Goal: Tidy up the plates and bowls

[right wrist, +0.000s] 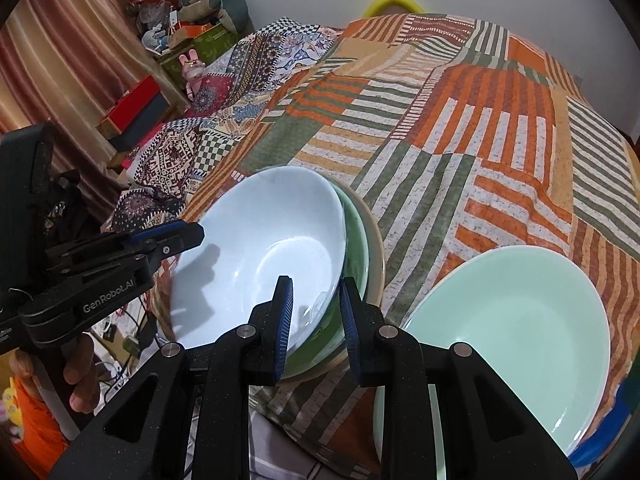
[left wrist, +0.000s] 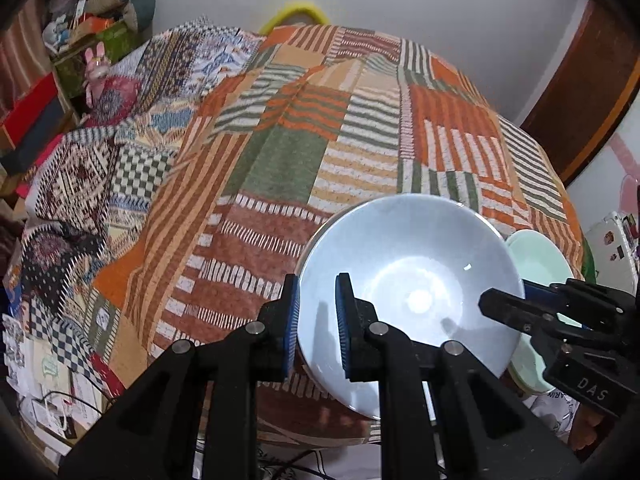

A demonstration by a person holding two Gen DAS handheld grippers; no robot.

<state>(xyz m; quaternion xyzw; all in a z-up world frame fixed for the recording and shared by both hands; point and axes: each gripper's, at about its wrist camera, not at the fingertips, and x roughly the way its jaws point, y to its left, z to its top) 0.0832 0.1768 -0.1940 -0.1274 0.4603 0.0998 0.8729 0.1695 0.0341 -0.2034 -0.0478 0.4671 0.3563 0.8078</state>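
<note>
- You held the pale blue glazed ceramic bowl (left wrist: 412, 292) by opposite sides of its rim: the left tool (left wrist: 318, 320) pinched the near-left edge, one pad inside the wall and one outside.
- The right tool (right wrist: 316, 316) pinched the rim on the other side in the same way.
- The blue bowl sat tilted inside a dark green bowl (right wrist: 354, 240), which sat in a beige bowl (right wrist: 376, 252), all on the patchwork striped bedspread (right wrist: 480, 140).
- A mint green shallow plate (right wrist: 516, 328) lay just beside the stack, at the bed's near edge.
- My judgement: you were best to level both grips together before letting the bowl settle; uneven release risked it rocking.
</note>
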